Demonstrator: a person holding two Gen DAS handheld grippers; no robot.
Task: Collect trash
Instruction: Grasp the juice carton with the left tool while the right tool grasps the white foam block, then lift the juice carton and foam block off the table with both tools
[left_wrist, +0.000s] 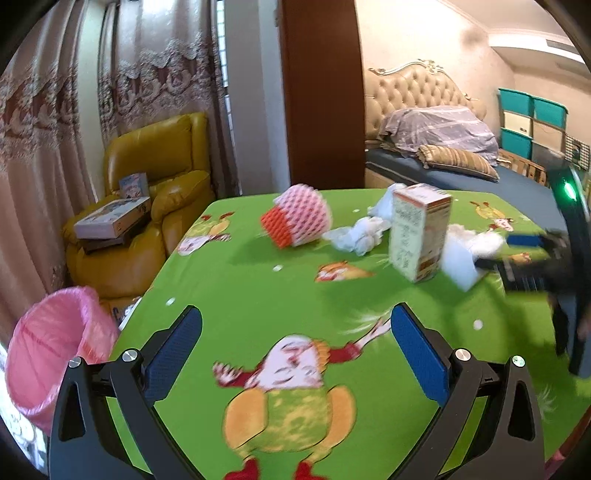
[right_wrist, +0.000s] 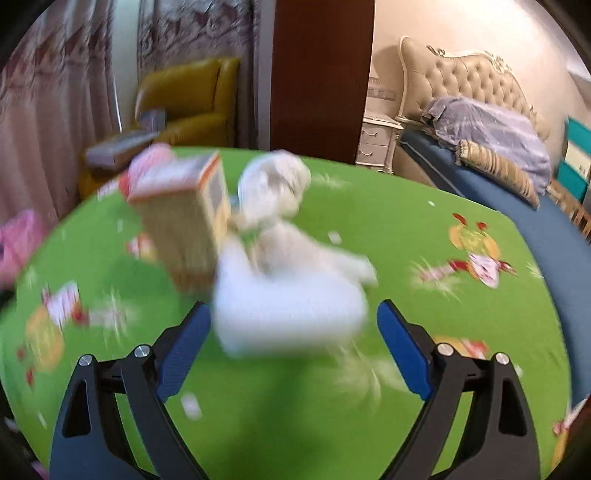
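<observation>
Trash lies on the green tablecloth (left_wrist: 258, 288): white foam piece (right_wrist: 291, 317), crumpled tissue (left_wrist: 356, 236), carton (left_wrist: 419, 232), fruit net (left_wrist: 297, 219). Right gripper (right_wrist: 293, 325), jaws spread, nears the foam; centre it before closing. Left gripper (left_wrist: 295, 332) spread, empty; pink-lined bin (left_wrist: 55, 354) left. Carton print unreadable.

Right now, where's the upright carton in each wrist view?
Left wrist: carton stands right of centre on the green tablecloth, white tissue beside it.
Right wrist: carton upper left of centre, blurred, left of the white tissue pile.
Shared landmark: yellow armchair behind the table.
</observation>
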